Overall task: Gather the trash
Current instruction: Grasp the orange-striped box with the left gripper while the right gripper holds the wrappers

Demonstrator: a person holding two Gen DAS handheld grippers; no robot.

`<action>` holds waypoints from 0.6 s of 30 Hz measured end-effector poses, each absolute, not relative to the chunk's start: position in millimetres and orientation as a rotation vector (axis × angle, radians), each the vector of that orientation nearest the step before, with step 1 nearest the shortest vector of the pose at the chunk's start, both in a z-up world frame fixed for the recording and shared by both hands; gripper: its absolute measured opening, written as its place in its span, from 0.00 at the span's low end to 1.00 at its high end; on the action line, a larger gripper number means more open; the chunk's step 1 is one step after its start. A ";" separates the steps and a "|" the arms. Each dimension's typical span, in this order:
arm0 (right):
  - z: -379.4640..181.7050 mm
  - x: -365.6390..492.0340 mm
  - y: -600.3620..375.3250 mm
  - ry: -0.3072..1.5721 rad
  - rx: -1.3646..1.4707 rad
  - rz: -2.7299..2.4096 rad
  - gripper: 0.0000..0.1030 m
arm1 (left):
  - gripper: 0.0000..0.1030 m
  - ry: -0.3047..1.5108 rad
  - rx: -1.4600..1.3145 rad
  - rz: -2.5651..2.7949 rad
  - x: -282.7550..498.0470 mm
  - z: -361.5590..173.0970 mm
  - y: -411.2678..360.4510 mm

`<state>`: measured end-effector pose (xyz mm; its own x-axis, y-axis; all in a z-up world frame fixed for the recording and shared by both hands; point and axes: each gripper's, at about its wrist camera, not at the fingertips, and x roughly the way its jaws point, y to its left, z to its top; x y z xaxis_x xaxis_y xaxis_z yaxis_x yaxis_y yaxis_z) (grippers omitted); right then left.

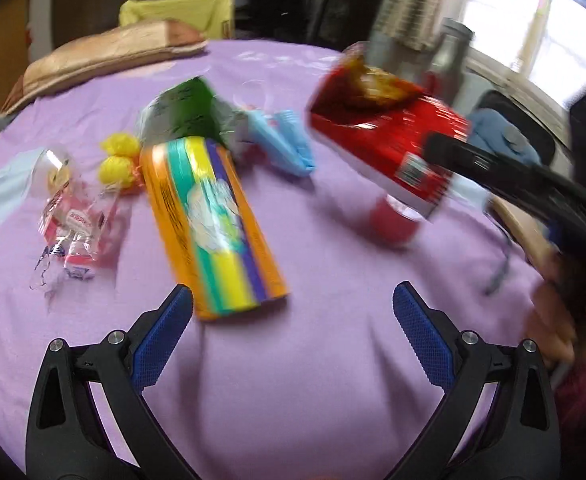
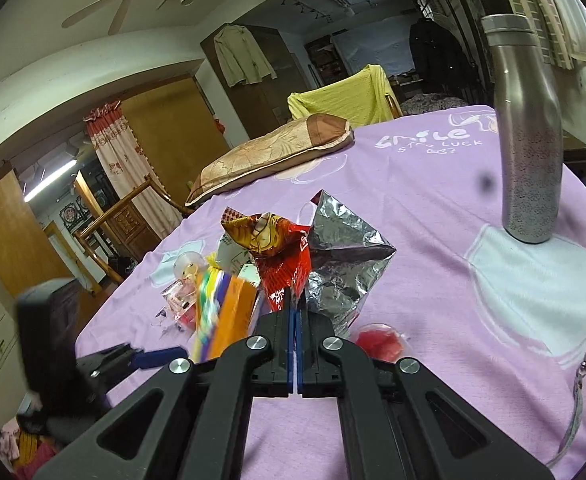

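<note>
My left gripper is open and empty, low over the purple sheet, just short of an orange striped carton lying flat. My right gripper is shut on a red snack bag with a silver inside, held above the sheet; it shows lifted in the left wrist view. Other litter lies on the sheet: a green and silver bag, a clear pink wrapper, yellow balls, a blue glove, a face mask and a red cup.
A tall steel bottle stands on the sheet at the right. A brown pillow lies at the far edge, with a yellow-draped chair behind it. A bag strap hangs at the right edge.
</note>
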<state>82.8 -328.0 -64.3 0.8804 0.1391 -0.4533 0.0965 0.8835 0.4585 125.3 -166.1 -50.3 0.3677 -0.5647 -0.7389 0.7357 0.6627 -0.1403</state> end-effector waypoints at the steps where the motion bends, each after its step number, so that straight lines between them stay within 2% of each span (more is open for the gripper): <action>1: -65.1 82.3 -328.2 0.498 0.495 0.023 0.02 | 0.93 0.825 0.234 -0.816 123.1 -48.2 -162.1; 4: -67.6 82.0 -328.6 0.498 0.500 0.030 0.02 | 0.93 0.813 0.200 -0.709 134.7 -42.5 -150.0; 8: -68.1 81.4 -328.0 0.494 0.503 0.039 0.02 | 0.93 0.884 0.109 -0.664 158.7 -43.0 -150.6; 16: -70.5 79.9 -333.3 0.505 0.514 0.029 0.03 | 0.92 0.947 0.216 -0.551 182.1 -63.0 -199.3; 18: -71.0 79.4 -334.1 0.506 0.518 0.031 0.03 | 0.72 0.977 0.199 -0.532 190.5 -68.4 -197.5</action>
<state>79.4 -334.1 -71.0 0.8773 0.1536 -0.4548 0.0969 0.8712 0.4813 190.5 -197.5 -68.4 0.4442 -0.3382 -0.8297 0.5130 0.8552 -0.0740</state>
